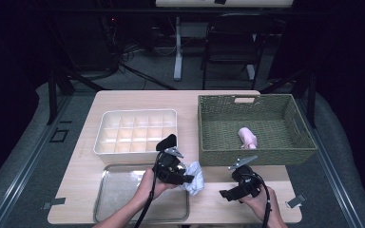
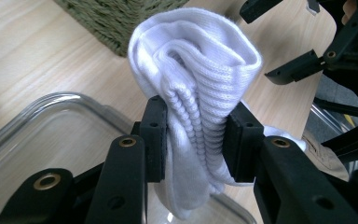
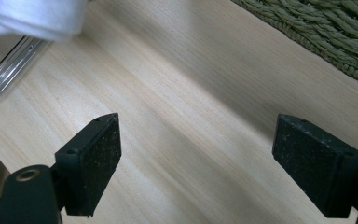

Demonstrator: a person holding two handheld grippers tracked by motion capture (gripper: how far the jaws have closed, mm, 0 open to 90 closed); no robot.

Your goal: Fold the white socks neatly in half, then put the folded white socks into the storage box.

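High view: the left gripper (image 1: 186, 179) is clamped on a white sock (image 1: 194, 177), which hangs bunched just past the right edge of the metal tray (image 1: 105, 199) at the near side of the wooden table (image 1: 138, 99). The right gripper (image 1: 224, 194) sits well to the right of the sock, near the table's front edge, its jaws spread with nothing between them. Behind the tray stands a white divider box (image 1: 103, 120) with many small cells, and to its right a green woven basket (image 1: 208, 121) with a pink rolled item (image 1: 248, 137) lying on its floor. Left gripper view: the two black pads press into the sock (image 2: 196, 93) from both sides, pinching its ribbed folds in the middle, so the upper part bulges above the jaws and the rest droops below them over the tray (image 2: 60, 126); the basket (image 2: 121, 18) corner lies beyond, and the right gripper (image 2: 279, 42) shows at the upper right. Right gripper view: the jaws stand wide apart over bare table (image 3: 191, 121), with a piece of the sock (image 3: 32, 16) at the upper left, the tray (image 3: 9, 70) rim below it, and the basket (image 3: 326, 28) wall at the upper right.
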